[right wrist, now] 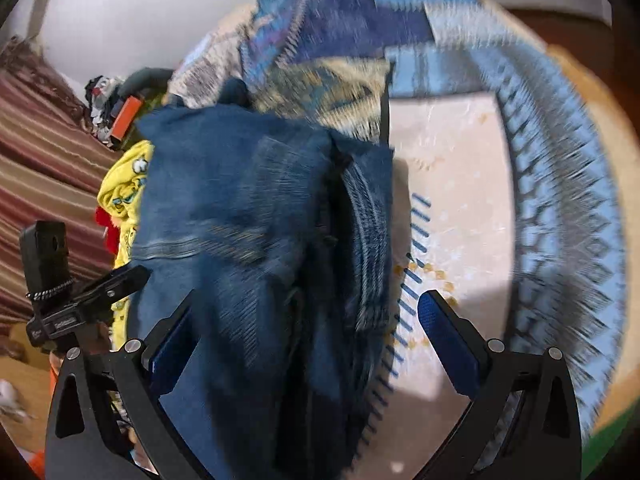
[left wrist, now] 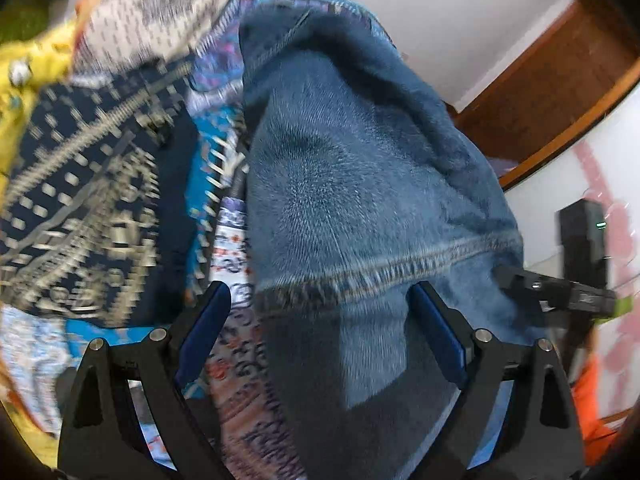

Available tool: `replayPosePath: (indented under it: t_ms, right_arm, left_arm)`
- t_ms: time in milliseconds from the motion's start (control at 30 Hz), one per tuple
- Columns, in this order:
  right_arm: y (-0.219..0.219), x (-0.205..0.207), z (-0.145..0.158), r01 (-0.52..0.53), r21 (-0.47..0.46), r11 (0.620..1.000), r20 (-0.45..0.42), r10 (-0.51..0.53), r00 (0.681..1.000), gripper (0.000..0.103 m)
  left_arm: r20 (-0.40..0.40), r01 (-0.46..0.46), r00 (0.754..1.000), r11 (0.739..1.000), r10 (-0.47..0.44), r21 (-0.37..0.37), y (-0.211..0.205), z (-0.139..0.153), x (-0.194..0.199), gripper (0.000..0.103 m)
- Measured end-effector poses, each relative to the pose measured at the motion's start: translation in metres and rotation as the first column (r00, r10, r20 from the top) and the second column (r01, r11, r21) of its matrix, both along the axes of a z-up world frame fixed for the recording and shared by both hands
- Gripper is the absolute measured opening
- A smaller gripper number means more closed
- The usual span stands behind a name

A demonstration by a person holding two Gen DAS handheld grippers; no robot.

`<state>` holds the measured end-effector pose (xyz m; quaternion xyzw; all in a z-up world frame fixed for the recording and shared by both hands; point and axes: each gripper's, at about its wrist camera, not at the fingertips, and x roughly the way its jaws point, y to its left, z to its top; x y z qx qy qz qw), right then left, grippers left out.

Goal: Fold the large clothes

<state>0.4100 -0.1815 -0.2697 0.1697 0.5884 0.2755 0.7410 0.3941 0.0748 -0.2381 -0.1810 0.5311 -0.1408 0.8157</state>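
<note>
Blue pads of the left gripper (left wrist: 320, 316) sit closest in the left view, and they are spread wide apart. Jeans (left wrist: 360, 184) fill the space between them, with the thick stitched hem (left wrist: 384, 272) running across from one pad toward the other. The pads are not squeezing the cloth. The jeans lie on a patterned blanket (left wrist: 92, 200), beside a yellow cloth (left wrist: 36, 60). At the right edge you can see the other gripper's black camera (left wrist: 582, 236).

Next, the right view. The right gripper (right wrist: 304, 320) is spread wide too. The jeans (right wrist: 248, 208) come up between its pads in a bunched heap, with a dark fold running down the middle. The picture is blurry, so I cannot tell for sure if the left pad touches the denim. To the right is a pale mat (right wrist: 452, 200) with blue stitches, and a yellow cartoon cloth (right wrist: 128, 184) lies to the left.

I think the step now is getting a good hold on the jeans. To do it well, each gripper should pinch a thick part like the hem, one on each side. Then pull apart gently so the cloth goes flat before folding it over. Grab just the jeans, not the blanket under them.
</note>
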Motion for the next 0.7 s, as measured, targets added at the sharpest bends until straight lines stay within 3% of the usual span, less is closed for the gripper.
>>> replayPosePath:
  t_ms: [133, 233, 333, 400, 533, 700]
  right_arm:
    - [-0.002, 0.023, -0.025, -0.020, 0.147, 0.989, -0.085, 0.033, 0.996, 0.103]
    - [0.002, 0.023, -0.024, -0.032, 0.163, 0.986, -0.057, 0.041, 0.998, 0.101]
    - [0.010, 0.017, -0.020, -0.046, 0.180, 0.983, -0.043, 0.055, 0.998, 0.081]
    - [0.010, 0.014, -0.017, -0.042, 0.180, 0.983, -0.039, 0.050, 0.998, 0.070]
    - [0.015, 0.004, 0.002, -0.062, 0.125, 0.990, 0.023, 0.059, 0.998, 0.051]
    - [0.026, -0.012, 0.037, -0.055, 0.079, 0.995, 0.079, 0.049, 0.996, 0.041]
  left_arm:
    - [-0.050, 0.023, 0.998, 0.997, -0.027, -0.072, -0.001, -0.020, 0.020, 0.096]
    - [-0.079, 0.012, 0.997, 0.989, -0.023, -0.146, 0.002, -0.032, 0.030, 0.096]
    - [-0.076, 0.005, 0.997, 0.984, -0.019, -0.178, 0.005, -0.032, 0.036, 0.094]
    - [-0.085, 0.010, 0.996, 0.976, -0.029, -0.218, 0.006, -0.033, 0.040, 0.081]
    - [-0.074, 0.010, 0.997, 0.981, -0.025, -0.194, 0.003, -0.023, 0.038, 0.071]
    - [0.015, 0.033, 0.999, 0.981, -0.031, -0.192, 0.002, 0.011, 0.017, 0.056]
